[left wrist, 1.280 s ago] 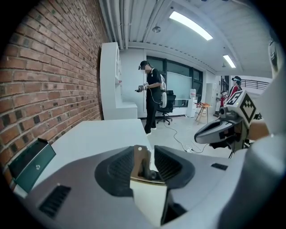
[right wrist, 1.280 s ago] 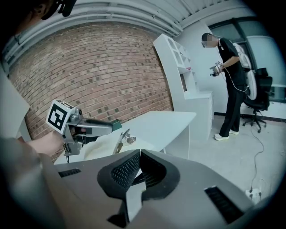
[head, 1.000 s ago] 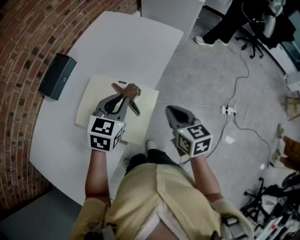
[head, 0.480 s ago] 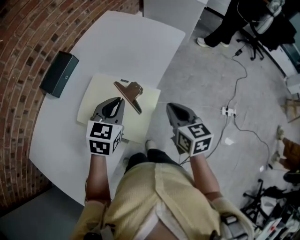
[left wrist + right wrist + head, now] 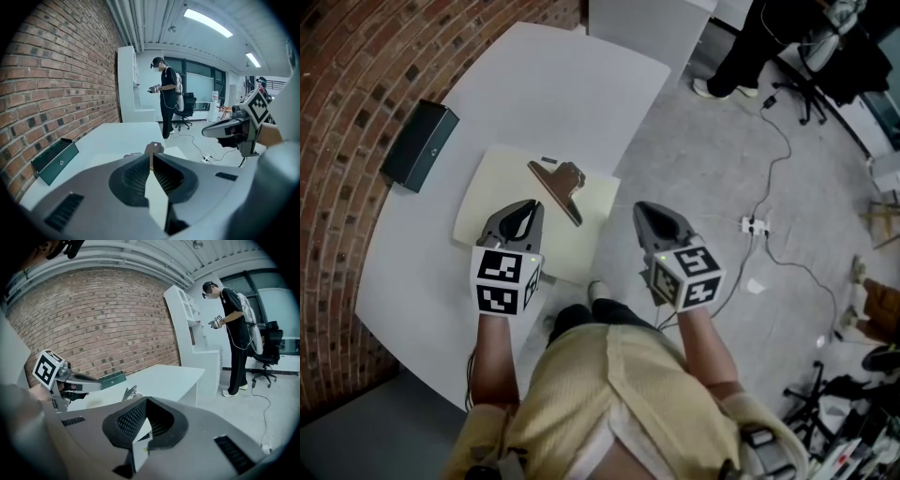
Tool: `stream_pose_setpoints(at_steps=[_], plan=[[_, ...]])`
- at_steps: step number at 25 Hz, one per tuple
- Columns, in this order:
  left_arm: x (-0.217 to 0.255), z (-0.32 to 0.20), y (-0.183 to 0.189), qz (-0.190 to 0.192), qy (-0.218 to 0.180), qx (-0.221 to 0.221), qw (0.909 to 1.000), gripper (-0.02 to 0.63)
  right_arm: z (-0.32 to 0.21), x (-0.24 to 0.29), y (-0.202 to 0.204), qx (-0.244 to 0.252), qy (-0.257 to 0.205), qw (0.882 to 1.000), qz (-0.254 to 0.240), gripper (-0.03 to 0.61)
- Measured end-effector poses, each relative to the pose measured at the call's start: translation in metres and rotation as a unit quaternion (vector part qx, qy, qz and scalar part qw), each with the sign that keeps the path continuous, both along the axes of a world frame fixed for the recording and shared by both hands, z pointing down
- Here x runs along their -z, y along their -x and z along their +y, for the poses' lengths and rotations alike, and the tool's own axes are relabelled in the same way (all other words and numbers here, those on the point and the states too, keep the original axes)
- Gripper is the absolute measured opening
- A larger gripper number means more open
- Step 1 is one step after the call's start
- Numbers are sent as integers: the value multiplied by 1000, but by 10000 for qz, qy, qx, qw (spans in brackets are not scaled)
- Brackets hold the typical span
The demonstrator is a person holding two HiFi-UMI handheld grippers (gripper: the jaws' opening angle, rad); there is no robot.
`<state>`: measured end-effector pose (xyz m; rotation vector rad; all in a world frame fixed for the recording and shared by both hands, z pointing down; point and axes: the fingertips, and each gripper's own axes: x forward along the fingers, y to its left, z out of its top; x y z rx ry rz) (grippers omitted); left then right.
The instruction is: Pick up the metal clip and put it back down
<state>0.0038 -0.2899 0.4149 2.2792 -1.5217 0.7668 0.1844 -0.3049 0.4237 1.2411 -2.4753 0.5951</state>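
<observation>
Where the cream sheet (image 5: 495, 192) lies, the metal clip (image 5: 558, 182) rests on it.

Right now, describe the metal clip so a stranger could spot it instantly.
Start at the white table beside the brick wall; a pale yellow sheet lies on it. The metal clip lies on that sheet's far part: bronze-brown, unlike the dark green box off the sheet.
</observation>
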Motion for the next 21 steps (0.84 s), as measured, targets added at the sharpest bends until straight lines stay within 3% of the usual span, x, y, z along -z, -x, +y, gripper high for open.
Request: stream_pose_setpoints(at_steps=[21], plan=[[-3,8,3,-196,40,226,9995,2,0,-3,2,207,52,9997,-131,3]])
